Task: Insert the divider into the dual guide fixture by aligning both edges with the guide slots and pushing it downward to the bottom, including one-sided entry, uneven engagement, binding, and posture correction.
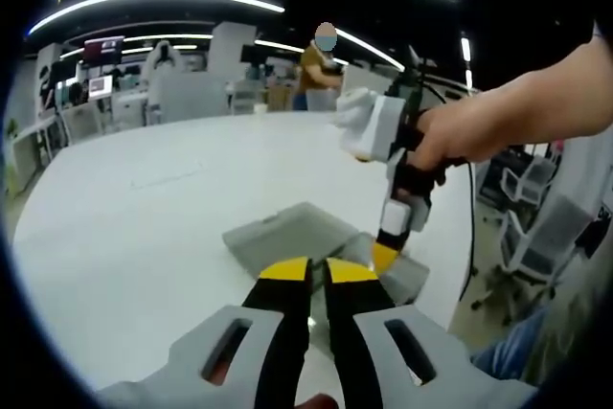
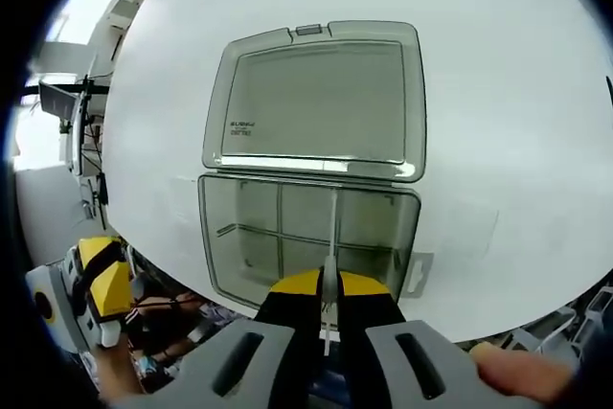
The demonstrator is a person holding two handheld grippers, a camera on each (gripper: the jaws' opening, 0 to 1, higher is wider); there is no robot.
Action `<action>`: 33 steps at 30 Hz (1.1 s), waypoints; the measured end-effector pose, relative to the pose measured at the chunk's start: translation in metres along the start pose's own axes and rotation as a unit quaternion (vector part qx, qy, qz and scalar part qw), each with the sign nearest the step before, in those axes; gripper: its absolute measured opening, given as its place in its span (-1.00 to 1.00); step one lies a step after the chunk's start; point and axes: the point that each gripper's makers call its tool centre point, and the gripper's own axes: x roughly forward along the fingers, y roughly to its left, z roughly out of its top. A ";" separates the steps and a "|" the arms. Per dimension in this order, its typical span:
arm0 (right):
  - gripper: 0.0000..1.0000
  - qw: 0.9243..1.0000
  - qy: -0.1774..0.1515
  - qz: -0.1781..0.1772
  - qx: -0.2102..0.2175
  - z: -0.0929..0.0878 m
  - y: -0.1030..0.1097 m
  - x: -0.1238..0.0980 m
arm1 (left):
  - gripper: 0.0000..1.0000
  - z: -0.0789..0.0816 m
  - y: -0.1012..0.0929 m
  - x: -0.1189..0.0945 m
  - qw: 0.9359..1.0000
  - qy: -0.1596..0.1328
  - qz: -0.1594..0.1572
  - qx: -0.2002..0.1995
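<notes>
A broad white table [image 1: 144, 198] lay under us in an open-plan office, with desks, chairs and monitors behind it and a person standing at the far side.

On the table we saw one clear plastic organizer box [image 2: 311, 237], its hinged lid [image 2: 316, 102] thrown open flat beyond the tray. The tray served as the guide fixture, and we counted two fitted partitions, one running across and one running front to back on the left side. In the right gripper view, our right gripper [image 2: 326, 284] stood directly over the near wall of the tray with its yellow-tipped jaws closed on one thin translucent divider [image 2: 333, 227]. The divider's long axis ran straight away from the jaws, from the near wall toward the hinge side, roughly parallel to the fitted front-to-back partition. We could not tell whether either edge had entered its slot, nor whether the piece sat level.

In the left gripper view, our left gripper [image 1: 318, 273] hung back over the table with its jaws drawn together on nothing, the box lying just ahead of the tips. The right gripper appeared there too, held by a hand [image 1: 460, 136] and pointing down onto the box. We judged the right gripper alone placed to press, and the coming push to depend on both divider edges meeting opposite slots squarely.
</notes>
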 end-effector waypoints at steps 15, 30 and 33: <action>-1.00 1.000 0.010 0.007 0.004 -0.002 0.005 -0.003 | -0.96 0.001 0.005 0.002 1.000 -0.001 0.000 0.000; -1.00 1.000 0.013 -0.001 -0.005 0.008 0.001 0.003 | -0.96 0.001 0.007 0.002 1.000 -0.002 0.000 -0.002; -1.00 1.000 0.013 -0.003 -0.007 0.006 0.000 0.002 | -0.96 0.003 0.006 0.002 1.000 -0.003 0.000 -0.001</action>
